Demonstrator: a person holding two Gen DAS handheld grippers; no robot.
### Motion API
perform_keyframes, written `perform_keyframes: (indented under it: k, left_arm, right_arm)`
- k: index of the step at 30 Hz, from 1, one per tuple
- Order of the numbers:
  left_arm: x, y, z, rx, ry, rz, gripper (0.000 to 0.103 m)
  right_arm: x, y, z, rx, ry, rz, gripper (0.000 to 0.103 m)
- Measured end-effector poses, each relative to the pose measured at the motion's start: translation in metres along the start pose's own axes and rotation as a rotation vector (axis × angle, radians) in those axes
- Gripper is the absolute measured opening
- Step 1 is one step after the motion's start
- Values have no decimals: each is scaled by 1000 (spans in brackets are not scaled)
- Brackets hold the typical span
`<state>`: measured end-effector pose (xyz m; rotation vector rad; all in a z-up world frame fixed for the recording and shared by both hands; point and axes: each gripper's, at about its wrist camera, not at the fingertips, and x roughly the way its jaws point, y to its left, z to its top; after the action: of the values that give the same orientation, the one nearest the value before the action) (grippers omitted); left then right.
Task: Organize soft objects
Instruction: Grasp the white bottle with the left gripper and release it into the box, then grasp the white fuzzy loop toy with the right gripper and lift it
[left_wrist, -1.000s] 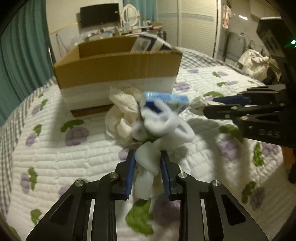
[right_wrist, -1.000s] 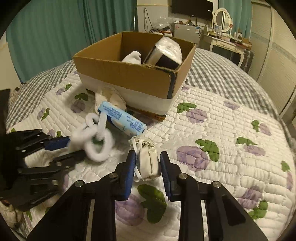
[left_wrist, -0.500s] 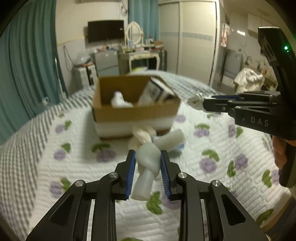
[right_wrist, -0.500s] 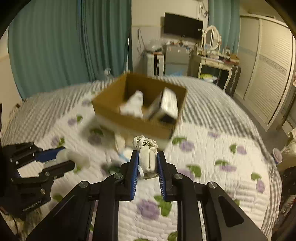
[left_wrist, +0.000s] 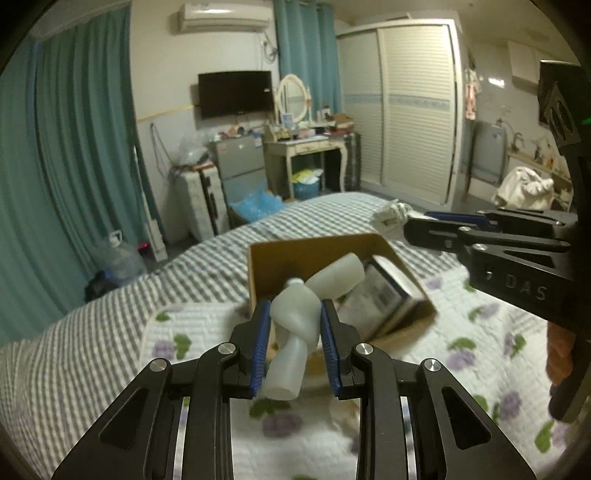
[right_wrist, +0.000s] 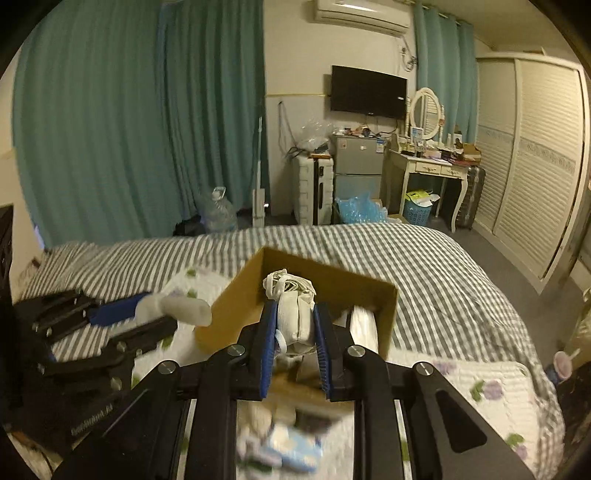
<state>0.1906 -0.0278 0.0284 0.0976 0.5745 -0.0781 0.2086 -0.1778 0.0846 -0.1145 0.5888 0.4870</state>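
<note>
My left gripper (left_wrist: 294, 325) is shut on a knotted white foam tube (left_wrist: 295, 321) and holds it in the air in front of the open cardboard box (left_wrist: 266, 254). My right gripper (right_wrist: 294, 325) is shut on a bundled white cloth (right_wrist: 295, 317) and holds it above the near side of the same box (right_wrist: 236, 295). The box holds a wrapped pack (left_wrist: 384, 291) and other white items. In the left wrist view the right gripper (left_wrist: 406, 225) shows at the right, with the cloth (left_wrist: 391, 218) at its tip. In the right wrist view the left gripper (right_wrist: 147, 314) shows at the left.
The box sits on a bed with a floral quilt (left_wrist: 480, 332) over a grey checked sheet (right_wrist: 424, 258). A blue packet (right_wrist: 288, 446) and pale soft things lie blurred on the quilt below the right gripper. Curtains, a fridge and a dressing table stand beyond the bed.
Both grippers have risen from the quilt with their loads and moved toward the box. The box now lies below and ahead of them. The blue packet stays on the quilt.
</note>
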Motion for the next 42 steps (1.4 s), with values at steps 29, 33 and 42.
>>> perform_keyframes:
  k: [29,33,42]
  left_arm:
    - [43,-3,21,7,-78,48,85]
    - [-21,-2,33,4,-136,58,92]
    - [-122,-3,16,14,-171,45,93]
  right_arm:
    - [53,-47,22,102,-41,-83,69]
    - [-12,-43,38,100,-83,-109,80]
    - [-136,-12,14,48,-83,-137,98]
